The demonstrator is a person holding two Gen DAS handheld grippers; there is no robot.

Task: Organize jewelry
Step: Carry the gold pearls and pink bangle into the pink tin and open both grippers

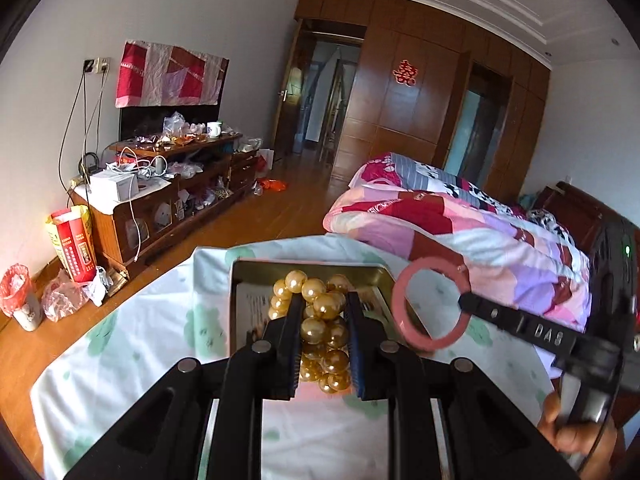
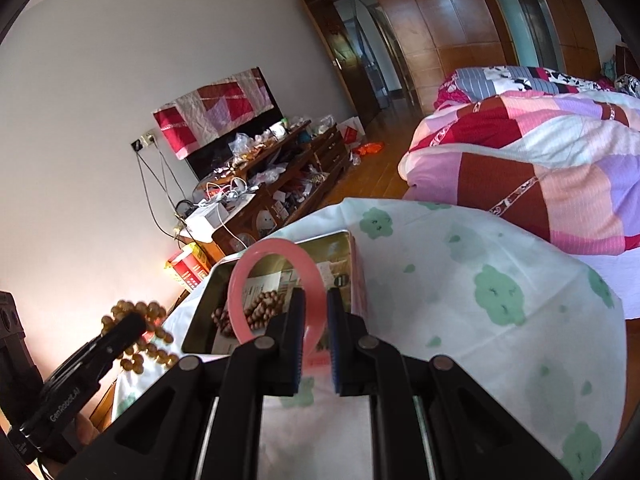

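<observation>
My left gripper [image 1: 323, 300] is shut on a bunch of golden pearl beads [image 1: 320, 320], lifted just in front of an open metal tin [image 1: 244, 276] on the bed sheet. The beads [image 2: 136, 332] and the left gripper [image 2: 128, 330] also show at the lower left of the right wrist view. My right gripper [image 2: 316, 296] is shut on a pink bangle [image 2: 276, 276], held upright over the tin [image 2: 200, 316]. In the left wrist view the bangle [image 1: 430, 304] hangs at the tin's right edge from the right gripper [image 1: 464, 300]. A printed card lies inside the tin.
The tin sits on a white sheet with green prints [image 2: 480, 300]. A folded patchwork quilt [image 1: 460, 220] lies beyond it on the bed. A cluttered wooden cabinet [image 1: 168, 192] stands along the left wall, with bags [image 1: 72, 248] on the wooden floor.
</observation>
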